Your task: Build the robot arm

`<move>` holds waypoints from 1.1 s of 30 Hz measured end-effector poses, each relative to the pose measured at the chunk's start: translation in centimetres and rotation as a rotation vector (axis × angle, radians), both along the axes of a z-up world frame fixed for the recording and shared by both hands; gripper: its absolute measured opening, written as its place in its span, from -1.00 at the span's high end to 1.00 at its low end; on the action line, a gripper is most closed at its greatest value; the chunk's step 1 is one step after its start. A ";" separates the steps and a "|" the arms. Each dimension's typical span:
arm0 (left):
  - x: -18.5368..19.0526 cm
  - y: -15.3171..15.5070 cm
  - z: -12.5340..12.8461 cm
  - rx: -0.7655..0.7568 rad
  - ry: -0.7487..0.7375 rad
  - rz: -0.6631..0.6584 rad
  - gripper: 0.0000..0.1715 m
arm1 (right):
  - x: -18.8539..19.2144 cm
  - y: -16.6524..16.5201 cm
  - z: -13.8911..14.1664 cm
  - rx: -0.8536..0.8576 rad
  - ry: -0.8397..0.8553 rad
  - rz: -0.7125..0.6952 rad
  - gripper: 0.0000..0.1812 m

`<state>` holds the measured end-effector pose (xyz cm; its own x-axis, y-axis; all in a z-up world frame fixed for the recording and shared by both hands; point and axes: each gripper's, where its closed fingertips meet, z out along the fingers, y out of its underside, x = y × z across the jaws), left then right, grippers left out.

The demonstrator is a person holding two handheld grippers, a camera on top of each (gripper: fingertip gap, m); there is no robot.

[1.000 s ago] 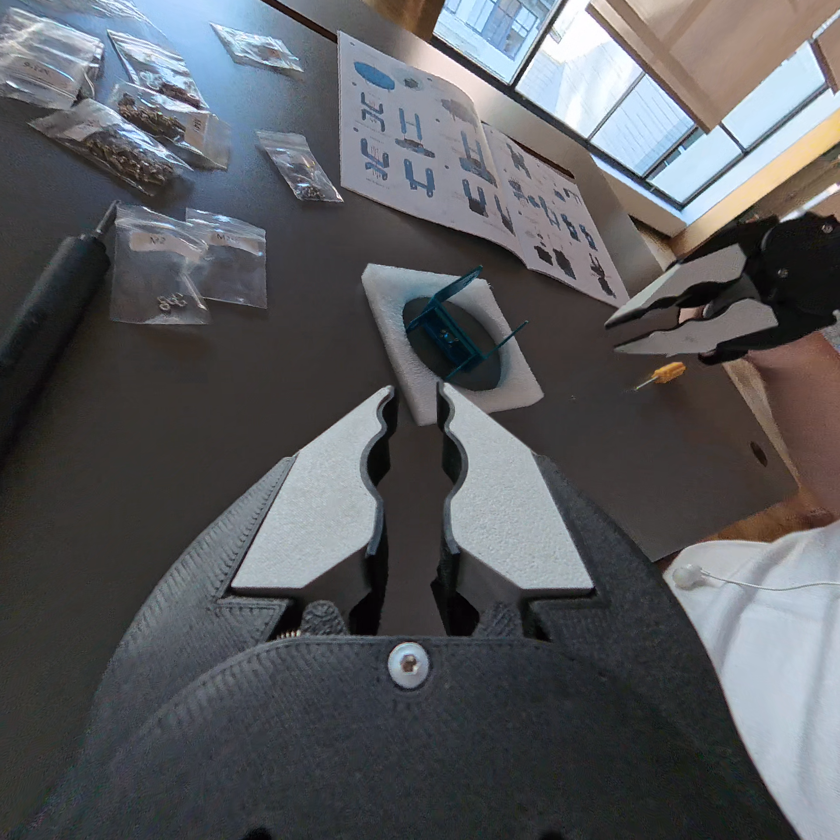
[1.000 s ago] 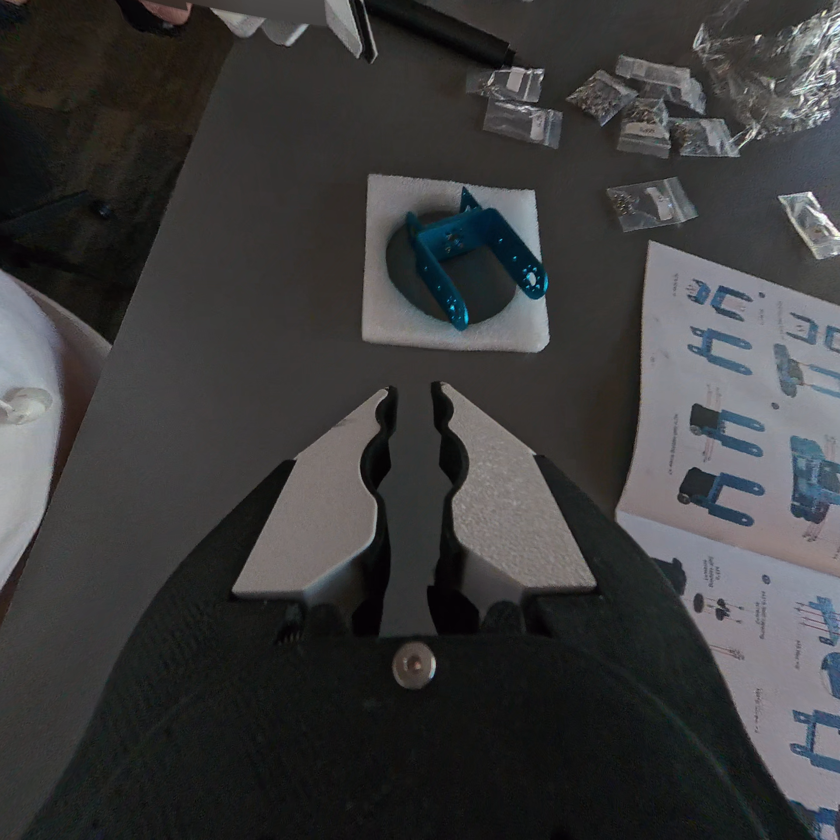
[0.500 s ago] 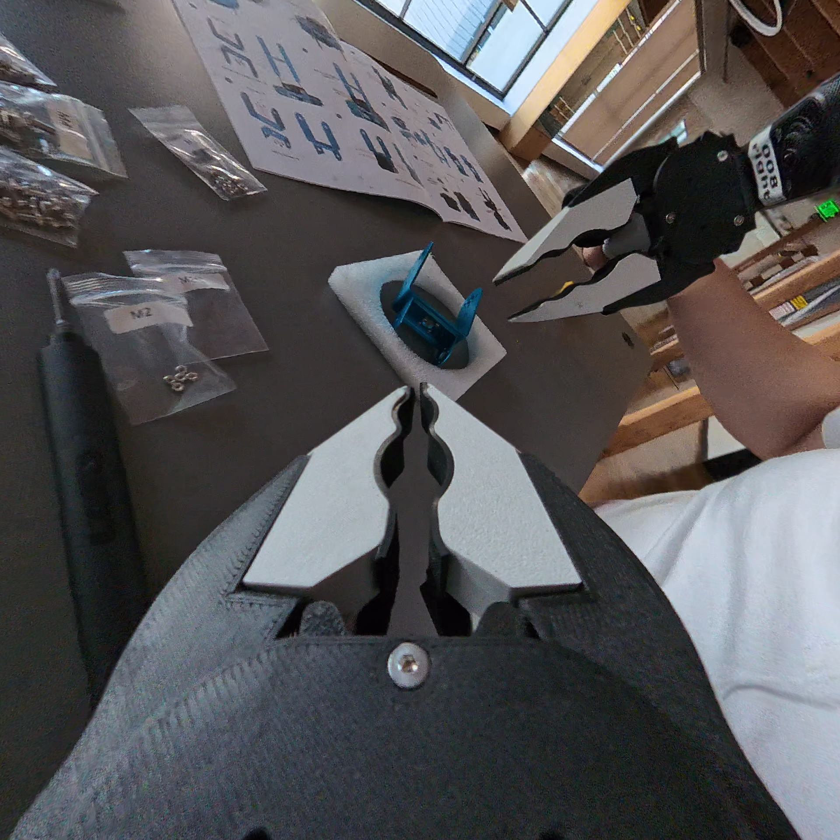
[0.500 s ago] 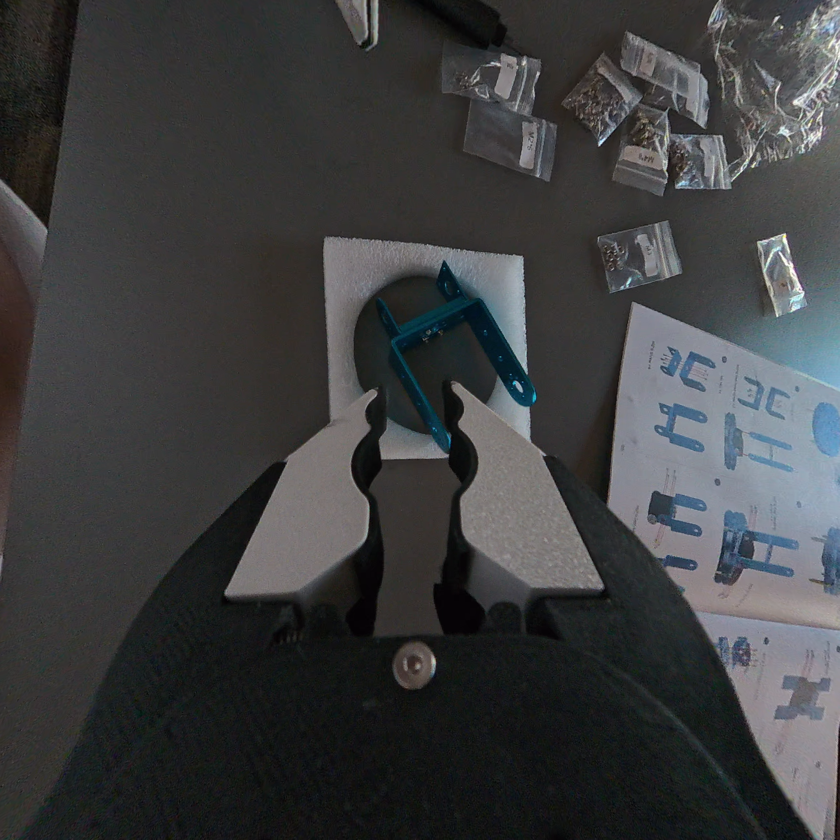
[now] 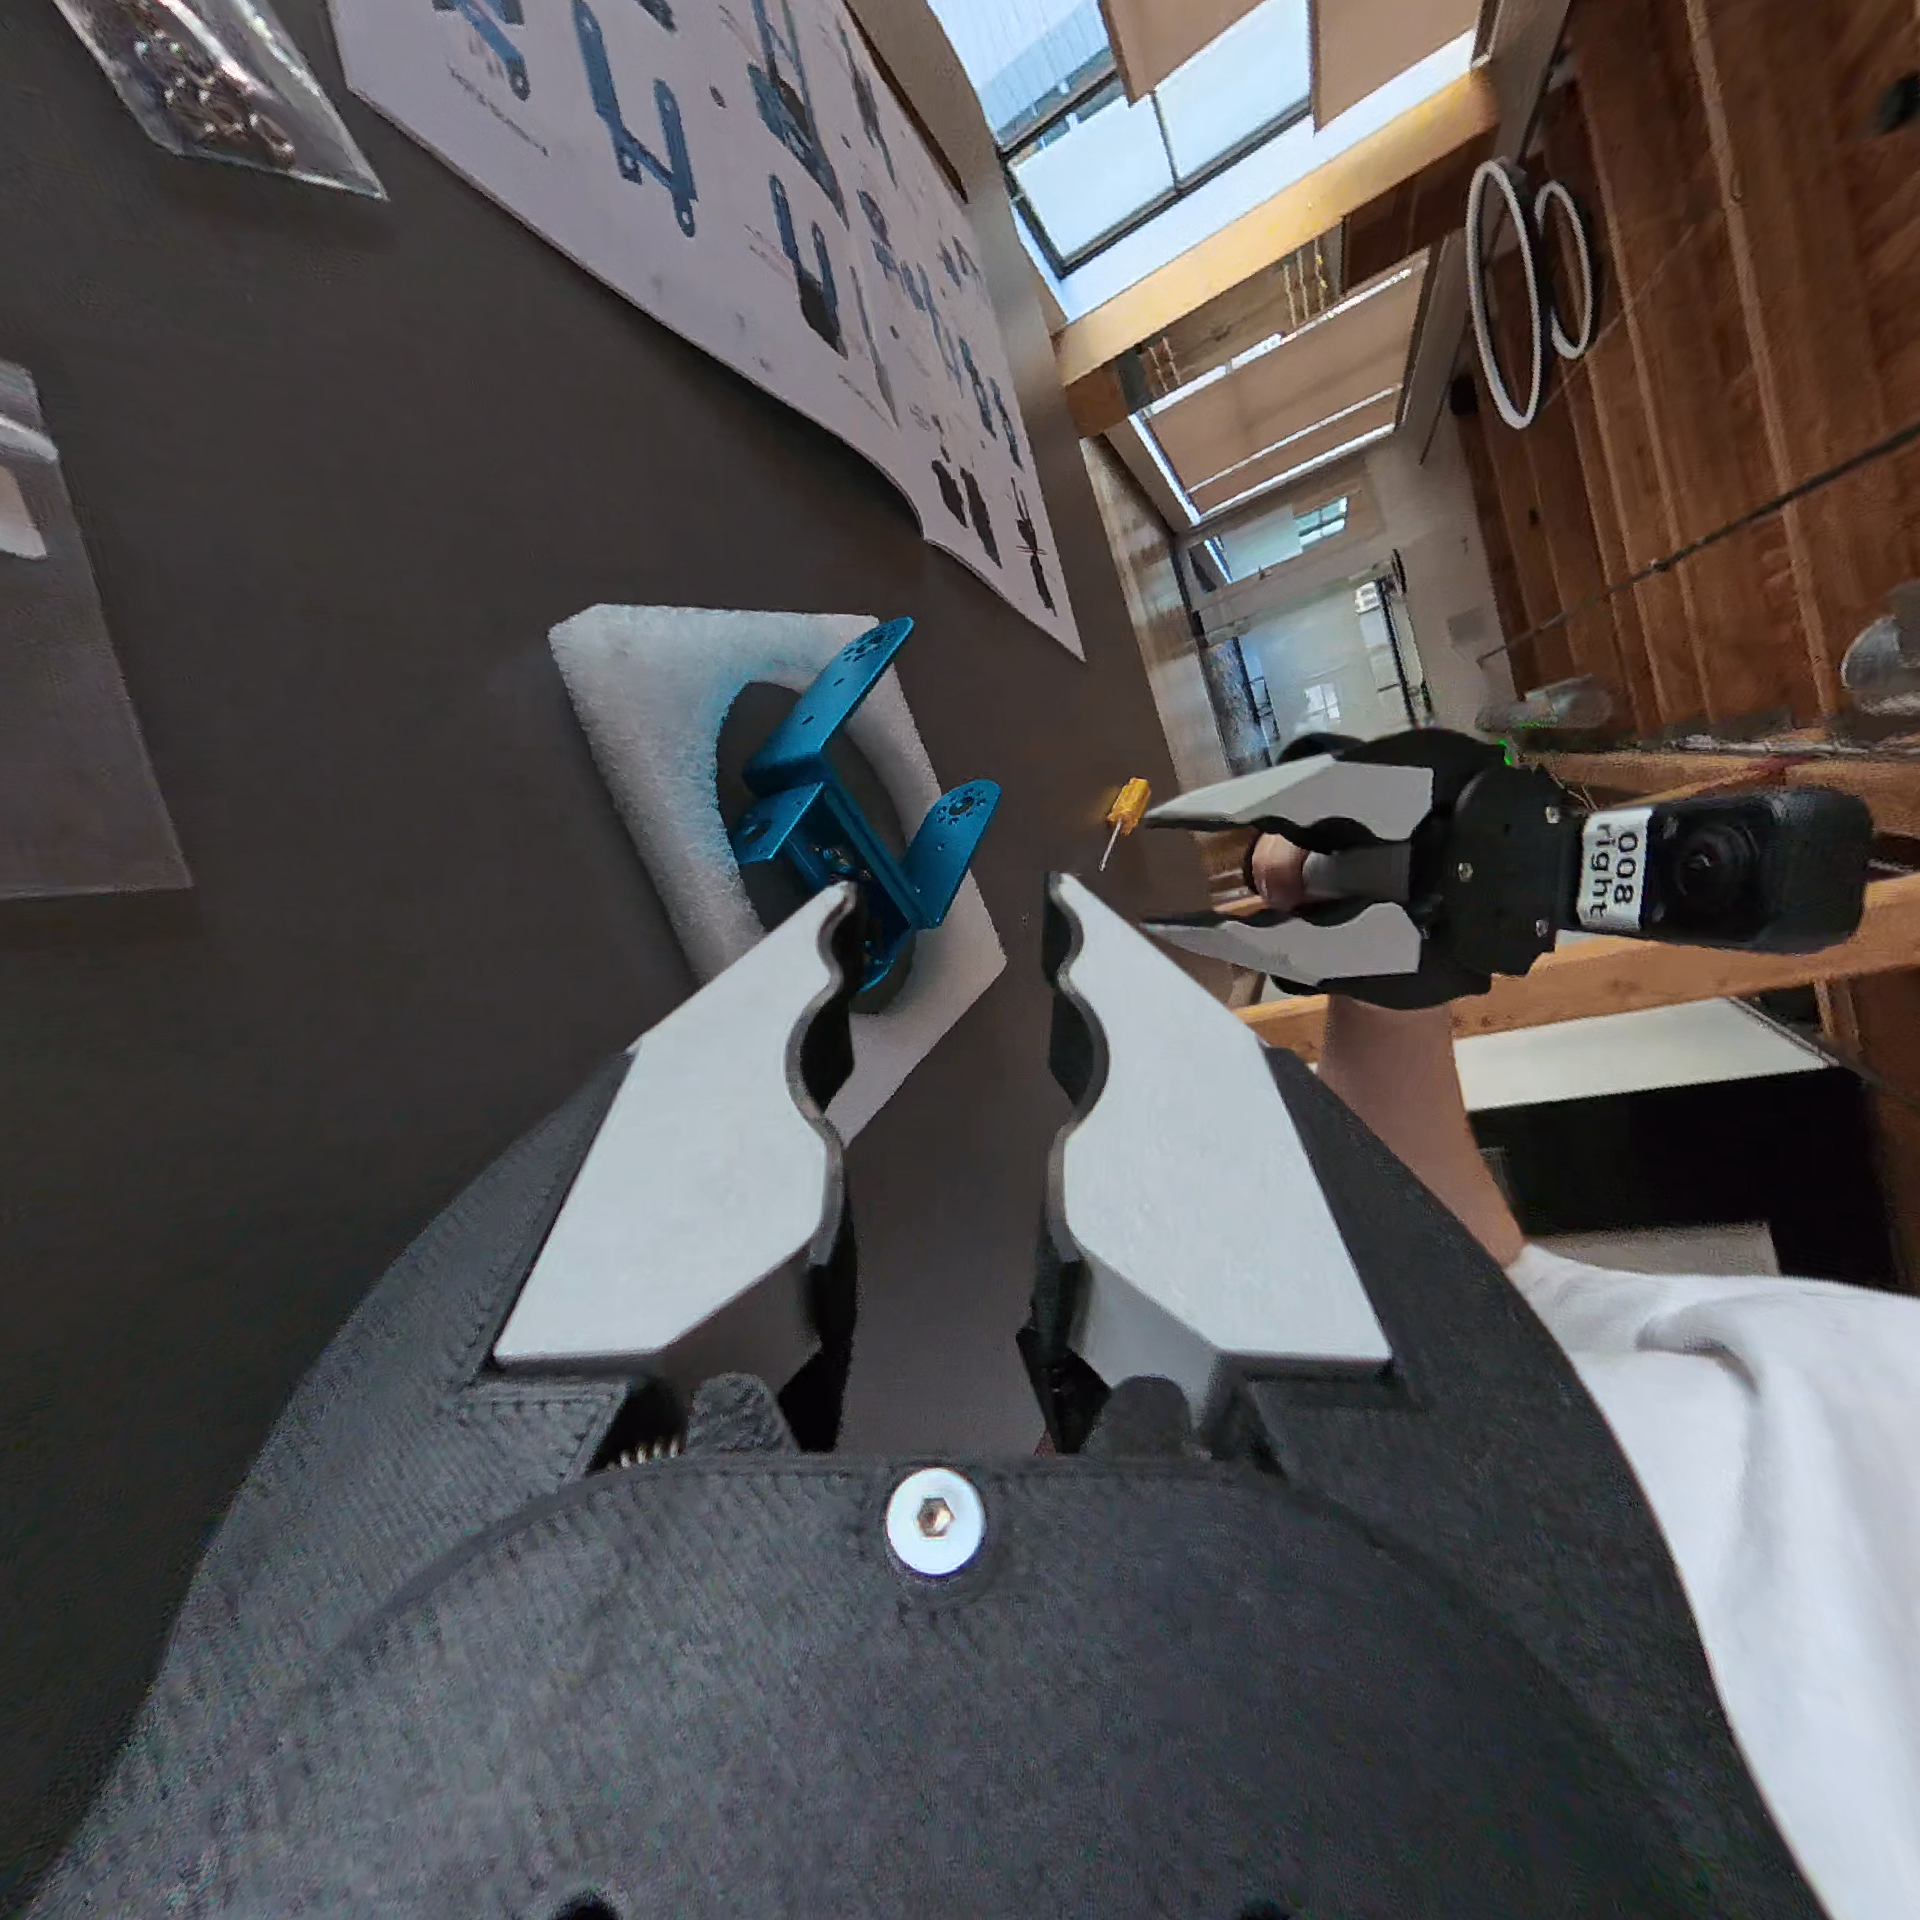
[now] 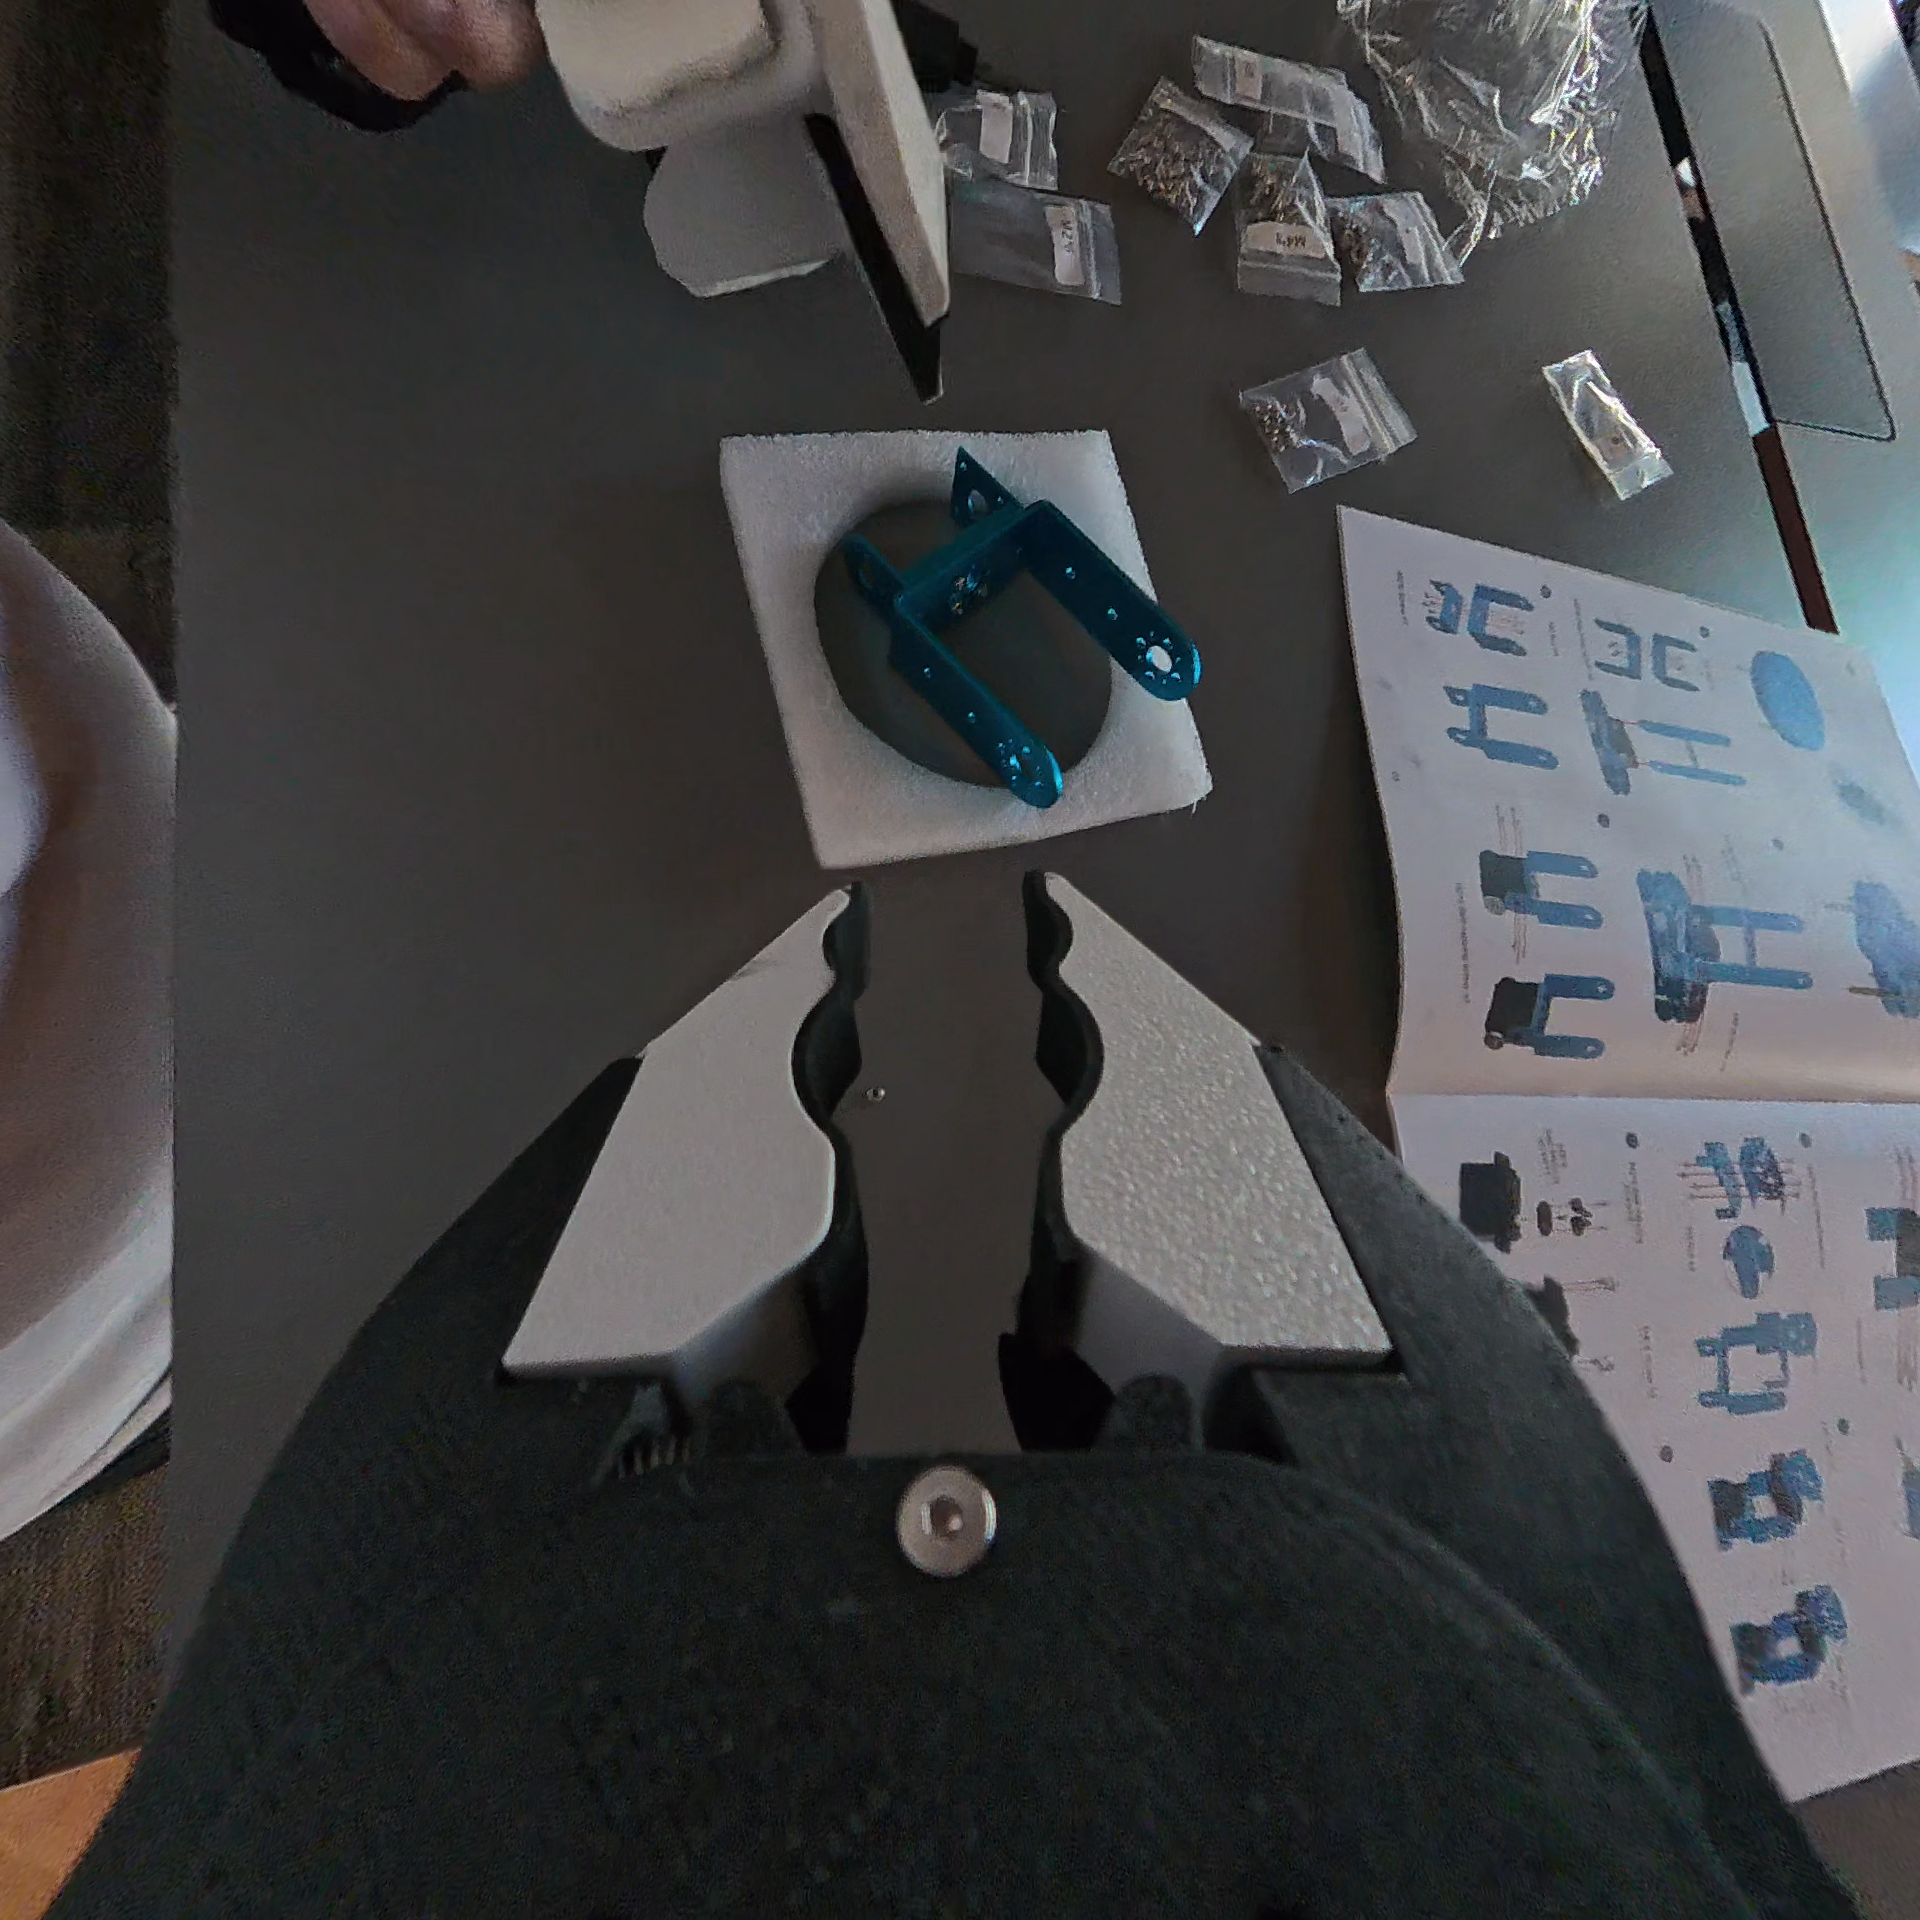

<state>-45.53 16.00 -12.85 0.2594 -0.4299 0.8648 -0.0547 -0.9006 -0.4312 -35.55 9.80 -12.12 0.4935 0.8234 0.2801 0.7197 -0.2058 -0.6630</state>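
Observation:
A blue metal bracket assembly (image 5: 847,800) (image 6: 987,634) lies on a white foam square (image 5: 644,707) (image 6: 790,499) with a round hole, on the dark table. My left gripper (image 5: 951,899) is open and empty, its left fingertip right at the bracket's near end. It shows in the right wrist view (image 6: 883,260) just beyond the foam. My right gripper (image 6: 940,883) is open and empty, its tips just short of the foam's near edge. It shows in the left wrist view (image 5: 1153,873) to the right of the foam.
An open instruction booklet (image 6: 1621,935) (image 5: 727,229) lies beside the foam. Several clear bags of screws (image 6: 1288,218) (image 5: 197,94) lie farther back. A small yellow-handled screwdriver (image 5: 1124,816) lies near the table edge. A person's white sleeve (image 5: 1787,1538) is at the right. Spacing between my two grippers at the tips: around 12 cm. My left gripper is the nearer one to the white foam square (image 6: 790,499): about 5 cm, against 12 cm.
My left gripper has opened and moved up to the bracket. My right gripper has opened wider and drawn back from over the foam to its near edge.

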 end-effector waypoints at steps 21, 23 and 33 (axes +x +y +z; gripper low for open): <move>3.0 0.1 -2.2 -0.190 0.170 0.247 0.77 | 6.1 -2.5 -2.1 -0.023 0.135 0.276 0.61; 2.8 0.1 -2.3 -0.174 0.200 0.259 0.78 | 6.1 -2.4 -2.0 -0.023 0.141 0.289 0.61; 3.1 0.9 -2.9 -0.194 0.186 0.282 0.78 | 7.1 -1.9 -2.2 -0.049 0.154 0.305 0.61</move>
